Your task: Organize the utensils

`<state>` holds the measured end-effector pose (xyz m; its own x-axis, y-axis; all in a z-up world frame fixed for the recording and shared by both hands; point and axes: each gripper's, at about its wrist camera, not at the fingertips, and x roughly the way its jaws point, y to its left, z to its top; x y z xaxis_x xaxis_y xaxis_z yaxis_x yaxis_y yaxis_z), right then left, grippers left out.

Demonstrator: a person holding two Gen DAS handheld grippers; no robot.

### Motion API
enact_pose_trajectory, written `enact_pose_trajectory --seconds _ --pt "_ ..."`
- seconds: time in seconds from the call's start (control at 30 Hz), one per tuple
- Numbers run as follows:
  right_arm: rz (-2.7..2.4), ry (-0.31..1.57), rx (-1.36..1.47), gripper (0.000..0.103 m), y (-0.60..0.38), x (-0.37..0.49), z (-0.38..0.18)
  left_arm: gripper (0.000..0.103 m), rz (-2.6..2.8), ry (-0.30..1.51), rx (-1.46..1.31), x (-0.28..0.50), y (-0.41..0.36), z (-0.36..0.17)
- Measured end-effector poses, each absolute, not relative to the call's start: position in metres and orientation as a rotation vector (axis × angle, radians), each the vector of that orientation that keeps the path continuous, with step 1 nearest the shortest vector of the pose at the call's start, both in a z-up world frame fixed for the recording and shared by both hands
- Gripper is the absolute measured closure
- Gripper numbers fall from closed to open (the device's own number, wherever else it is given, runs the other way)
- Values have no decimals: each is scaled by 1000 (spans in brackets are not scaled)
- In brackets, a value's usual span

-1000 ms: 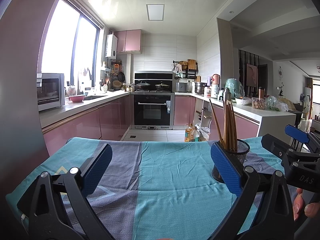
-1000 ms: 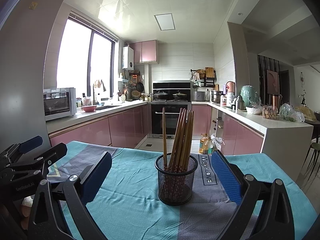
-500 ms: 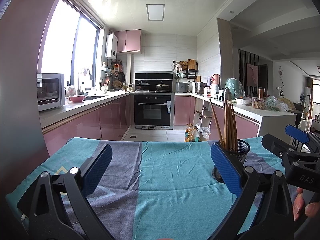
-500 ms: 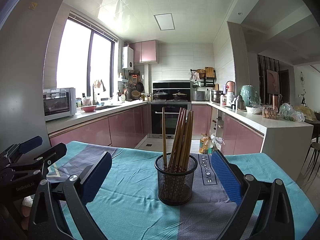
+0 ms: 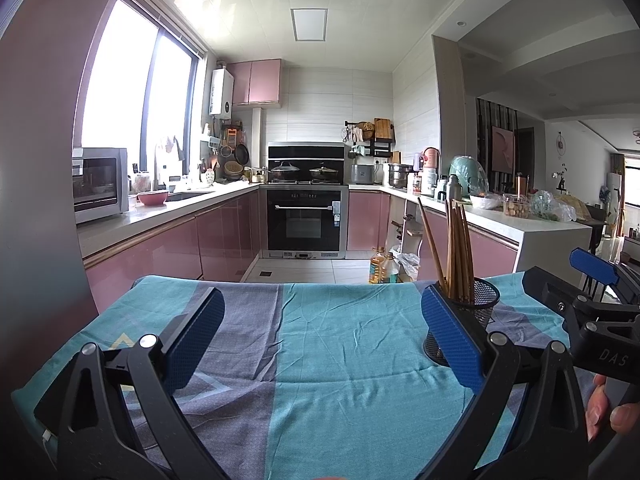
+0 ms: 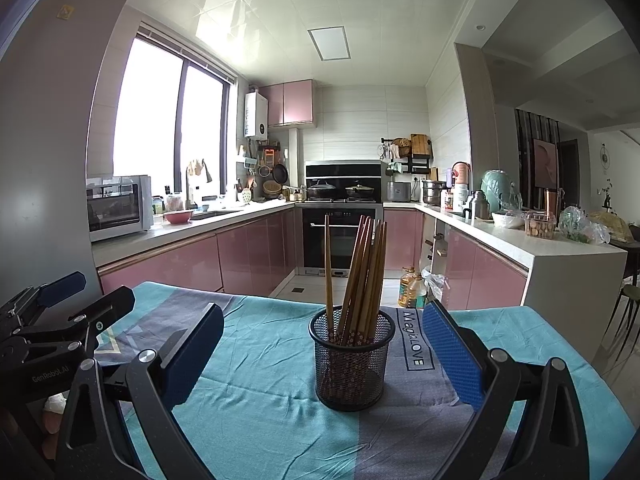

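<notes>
Left gripper (image 5: 320, 332), left wrist view: jaws spread wide, nothing between them, low over the teal cloth (image 5: 340, 344). Mesh holder (image 5: 476, 312) at right of frame, partly behind the right pad, chopsticks (image 5: 454, 248) standing inside. No loose utensils on the cloth, so the task looks finished or nearly so.

Right wrist view: right gripper (image 6: 320, 344) also wide and empty, holder (image 6: 351, 360) at centre frame, chopsticks (image 6: 362, 272) upright.

Versus earlier frames: no visible change, both grippers static.
</notes>
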<state>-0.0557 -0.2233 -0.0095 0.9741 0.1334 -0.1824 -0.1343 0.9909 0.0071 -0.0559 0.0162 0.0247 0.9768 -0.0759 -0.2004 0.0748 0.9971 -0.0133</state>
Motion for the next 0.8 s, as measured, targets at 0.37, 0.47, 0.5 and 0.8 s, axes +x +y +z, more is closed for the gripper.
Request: enact_pose_trajectory --seconds 0.37,0.47,0.5,0.8 --pt "135 190 -3 7 -224 -55 -10 6 -80 206 -4 -52 16 21" --pt "133 193 -1 7 -226 -54 -12 6 -76 205 2 -52 16 21" --pt "132 196 -2 7 -227 -54 -12 6 -76 204 6 -53 16 21" --pt "33 440 51 7 -288 -10 -41 6 -44 420 -5 -10 36 -4"
